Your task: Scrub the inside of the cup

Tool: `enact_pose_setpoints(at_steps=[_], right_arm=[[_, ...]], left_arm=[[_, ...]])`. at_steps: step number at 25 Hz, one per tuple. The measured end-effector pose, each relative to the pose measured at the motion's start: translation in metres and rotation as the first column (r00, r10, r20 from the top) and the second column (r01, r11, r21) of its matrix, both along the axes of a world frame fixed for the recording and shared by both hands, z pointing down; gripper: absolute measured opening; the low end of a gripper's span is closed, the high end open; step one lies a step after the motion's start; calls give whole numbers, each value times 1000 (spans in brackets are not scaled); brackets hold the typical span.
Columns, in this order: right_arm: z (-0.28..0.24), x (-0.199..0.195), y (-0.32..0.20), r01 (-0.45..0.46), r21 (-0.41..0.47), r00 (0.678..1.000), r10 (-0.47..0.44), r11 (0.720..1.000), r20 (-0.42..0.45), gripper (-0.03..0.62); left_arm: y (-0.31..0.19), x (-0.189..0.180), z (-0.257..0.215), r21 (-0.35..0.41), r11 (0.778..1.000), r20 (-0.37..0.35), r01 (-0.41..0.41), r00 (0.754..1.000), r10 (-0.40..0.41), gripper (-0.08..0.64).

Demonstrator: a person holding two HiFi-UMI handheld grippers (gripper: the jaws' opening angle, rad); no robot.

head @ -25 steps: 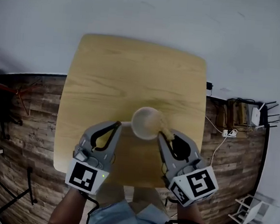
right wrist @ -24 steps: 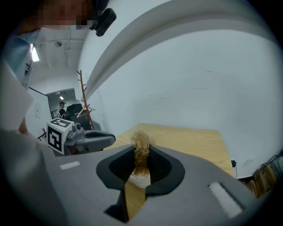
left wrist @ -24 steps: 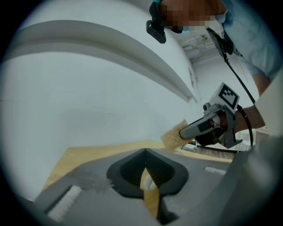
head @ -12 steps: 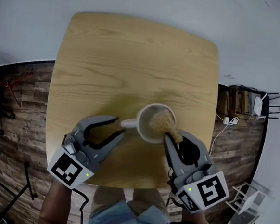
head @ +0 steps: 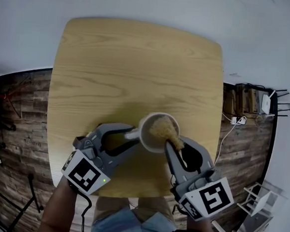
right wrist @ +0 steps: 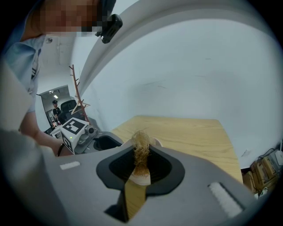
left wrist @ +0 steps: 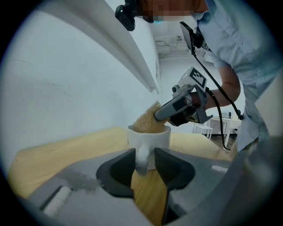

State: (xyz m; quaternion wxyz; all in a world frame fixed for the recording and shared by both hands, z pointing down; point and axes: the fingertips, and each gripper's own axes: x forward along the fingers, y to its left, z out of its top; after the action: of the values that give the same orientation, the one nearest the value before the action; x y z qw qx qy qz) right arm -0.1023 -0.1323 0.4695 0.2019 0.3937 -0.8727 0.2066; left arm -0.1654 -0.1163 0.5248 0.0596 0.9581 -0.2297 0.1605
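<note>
No words, numbers or brand names can be read anywhere from where I stand. The only signs are coded squares, black blocks on white, which are patterns and not lettering. One faces up on the white marker cube (head: 85, 176) at the back of the grey left gripper (head: 130, 137). Another sits on the matching white cube (head: 209, 195) of the grey right gripper (head: 176, 142).

Head view steeply overhead, gripper views low, close, sharing cup (head: 143, 138)

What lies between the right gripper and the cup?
A tan fibrous scrubber: the right gripper clamps it and it dips into the white cup, clearest in the head view.
</note>
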Motion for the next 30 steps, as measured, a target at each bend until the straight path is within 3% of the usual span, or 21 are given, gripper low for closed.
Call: enact_pose_setpoints(at_steps=[3, 7, 15, 22, 30], right_arm=[[1, 1, 1, -4, -6, 1000, 4, 1000, -4, 66], [6, 4, 1, -10, -18, 1000, 10, 1000, -8, 66], [11, 7, 4, -7, -40, 1000, 7, 999, 4, 66], [6, 19, 4, 71, -56, 997, -70, 996, 14, 66], [-1, 39, 13, 184, -51, 983, -182, 982, 35, 66]], left_arm=[[0, 1, 4, 0, 1000, 35, 5, 999, -5, 154], [3, 7, 9, 27, 999, 113, -22, 993, 19, 79], [14, 9, 14, -29, 996, 242, -79, 967, 83, 71], [9, 20, 1, -69, 994, 407, -90, 907, 111, 72], [13, 38, -7, -107, 993, 534, -56, 839, 104, 71]])
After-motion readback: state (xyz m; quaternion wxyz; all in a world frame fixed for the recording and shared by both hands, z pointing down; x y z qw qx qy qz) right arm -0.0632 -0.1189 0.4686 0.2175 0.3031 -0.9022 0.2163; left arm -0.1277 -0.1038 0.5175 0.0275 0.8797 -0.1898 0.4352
